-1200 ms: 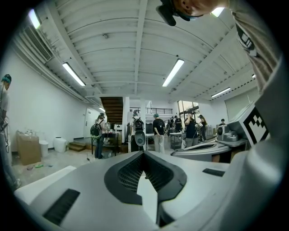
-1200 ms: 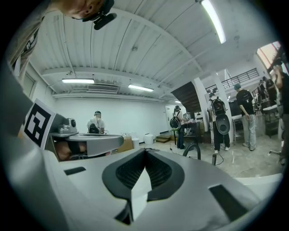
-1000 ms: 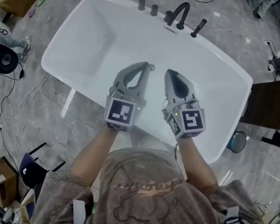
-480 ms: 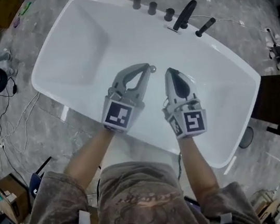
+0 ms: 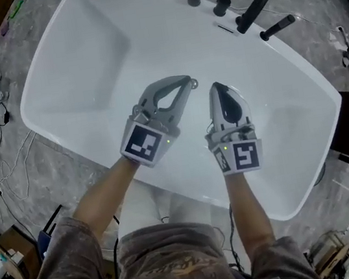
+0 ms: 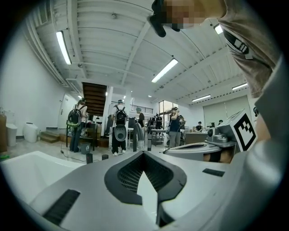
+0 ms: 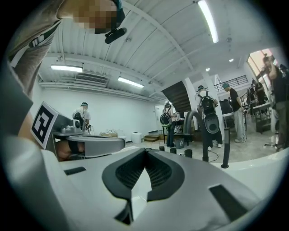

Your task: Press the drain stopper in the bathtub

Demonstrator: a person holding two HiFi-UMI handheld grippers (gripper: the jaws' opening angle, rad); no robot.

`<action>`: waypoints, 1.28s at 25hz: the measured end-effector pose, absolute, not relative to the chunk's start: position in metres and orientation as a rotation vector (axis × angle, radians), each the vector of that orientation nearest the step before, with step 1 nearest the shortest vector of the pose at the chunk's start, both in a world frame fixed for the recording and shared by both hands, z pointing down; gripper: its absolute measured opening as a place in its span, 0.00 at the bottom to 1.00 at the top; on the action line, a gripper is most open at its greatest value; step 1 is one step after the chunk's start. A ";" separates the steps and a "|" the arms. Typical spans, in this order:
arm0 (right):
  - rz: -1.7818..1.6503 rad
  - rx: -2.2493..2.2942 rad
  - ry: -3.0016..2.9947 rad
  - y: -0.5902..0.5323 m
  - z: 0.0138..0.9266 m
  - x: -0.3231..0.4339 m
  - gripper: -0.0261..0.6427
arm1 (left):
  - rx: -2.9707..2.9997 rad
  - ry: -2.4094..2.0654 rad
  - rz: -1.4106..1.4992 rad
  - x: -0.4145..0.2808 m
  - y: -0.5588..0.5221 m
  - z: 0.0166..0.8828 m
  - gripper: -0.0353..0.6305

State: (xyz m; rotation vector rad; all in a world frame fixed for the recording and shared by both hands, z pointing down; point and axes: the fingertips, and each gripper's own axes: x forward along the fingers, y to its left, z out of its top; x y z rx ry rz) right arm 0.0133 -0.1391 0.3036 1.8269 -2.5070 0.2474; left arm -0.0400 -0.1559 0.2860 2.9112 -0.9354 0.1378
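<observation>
Two-handed hover over the middle of the bathtub (image 5: 82, 51), with left tool (image 5: 186, 83) and right tool (image 5: 217, 87) side by side, both pinched shut and empty, faucet (image 5: 252, 10) at the far right rim. No sighting of the drain stopper in any view, possibly hidden beneath the tools, so reaching stage only, press not yet made. Next, by the look of it: locate the stopper, lower one closed tip straight down, push.
</observation>
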 end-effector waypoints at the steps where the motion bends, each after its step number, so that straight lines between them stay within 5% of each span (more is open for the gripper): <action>1: 0.248 1.830 -2.502 -0.143 0.315 0.014 0.04 | 2.912 -0.923 0.131 -0.039 -0.160 0.296 0.06; 32: 0.386 1.875 -2.404 -0.191 0.609 0.054 0.04 | 2.989 -0.649 0.131 0.019 -0.208 0.566 0.06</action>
